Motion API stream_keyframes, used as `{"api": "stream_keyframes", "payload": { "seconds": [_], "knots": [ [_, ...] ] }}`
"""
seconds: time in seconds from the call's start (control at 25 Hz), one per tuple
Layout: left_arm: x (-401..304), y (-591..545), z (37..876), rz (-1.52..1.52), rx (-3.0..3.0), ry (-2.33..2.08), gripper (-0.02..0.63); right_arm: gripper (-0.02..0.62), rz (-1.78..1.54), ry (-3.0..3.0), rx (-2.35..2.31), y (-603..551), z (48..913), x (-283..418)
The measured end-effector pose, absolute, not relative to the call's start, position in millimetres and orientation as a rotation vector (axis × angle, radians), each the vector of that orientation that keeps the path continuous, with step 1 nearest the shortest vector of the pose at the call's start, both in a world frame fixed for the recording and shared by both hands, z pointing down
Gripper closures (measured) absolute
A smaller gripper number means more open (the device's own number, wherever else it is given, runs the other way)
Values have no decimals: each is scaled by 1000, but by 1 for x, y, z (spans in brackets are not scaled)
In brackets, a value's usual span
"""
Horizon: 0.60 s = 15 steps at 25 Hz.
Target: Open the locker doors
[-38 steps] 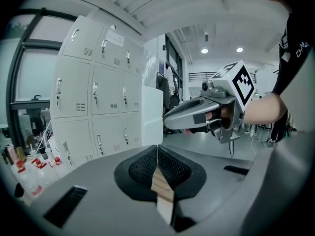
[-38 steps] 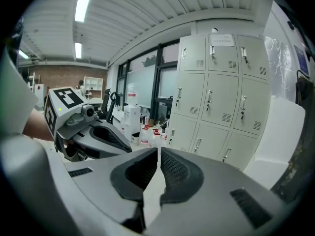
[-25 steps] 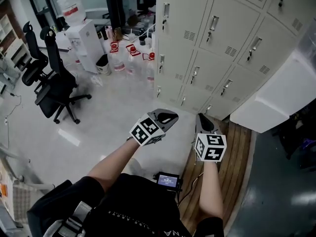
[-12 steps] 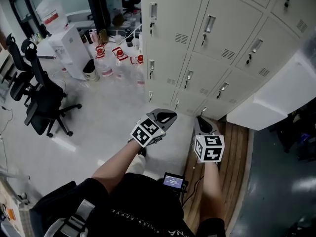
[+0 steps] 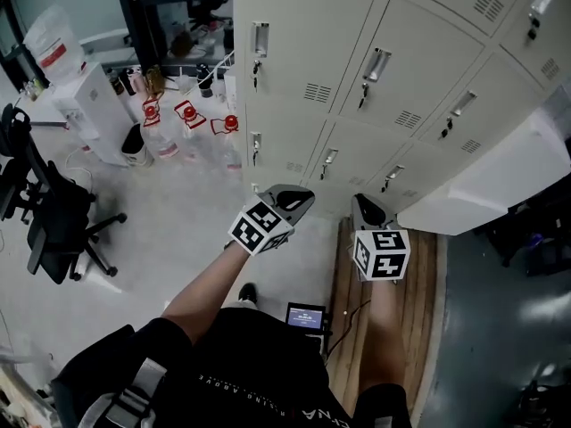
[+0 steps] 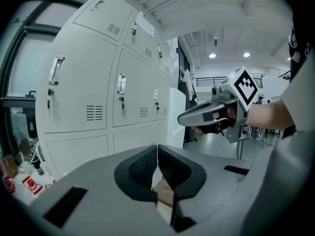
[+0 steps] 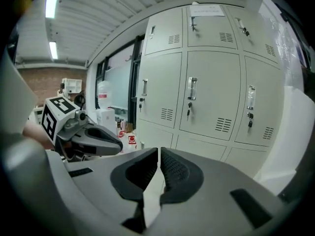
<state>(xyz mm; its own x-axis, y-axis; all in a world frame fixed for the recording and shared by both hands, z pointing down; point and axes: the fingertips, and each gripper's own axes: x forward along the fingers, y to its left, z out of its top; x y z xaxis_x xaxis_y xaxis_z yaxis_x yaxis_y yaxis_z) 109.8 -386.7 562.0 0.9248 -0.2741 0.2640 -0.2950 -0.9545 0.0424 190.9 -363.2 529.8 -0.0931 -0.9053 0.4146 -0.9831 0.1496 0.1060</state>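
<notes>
pale grey steel locker doors [image 5: 303,34] directly ahead, all visible ones shut, handles [image 5: 375,63] untouched. 2 tools held side by side, well short of the doors, probably on approach: left gripper [image 5: 297,196] and right gripper [image 5: 364,208], jaws together, nothing between. top row cut off; lock state too small to judge.

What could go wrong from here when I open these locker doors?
Both the left gripper and the right gripper are shut and empty; pushed at a handle like this, they would probably slide off. Keys hang under the handles and could be knocked. Bottles stand on the floor beside the lockers; a sideways step might tip them.
</notes>
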Motion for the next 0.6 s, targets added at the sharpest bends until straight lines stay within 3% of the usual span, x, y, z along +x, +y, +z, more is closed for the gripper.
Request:
{"api": "stream_keyframes", "payload": {
  "seconds": [0.24, 0.6],
  "knots": [
    [125, -423, 561, 378, 2996, -436, 584, 552, 286, -2034, 1766, -400, 538, 196],
    [192, -450, 537, 317, 2974, -595, 584, 552, 160, -2061, 1689, -432, 510, 258]
  ]
}}
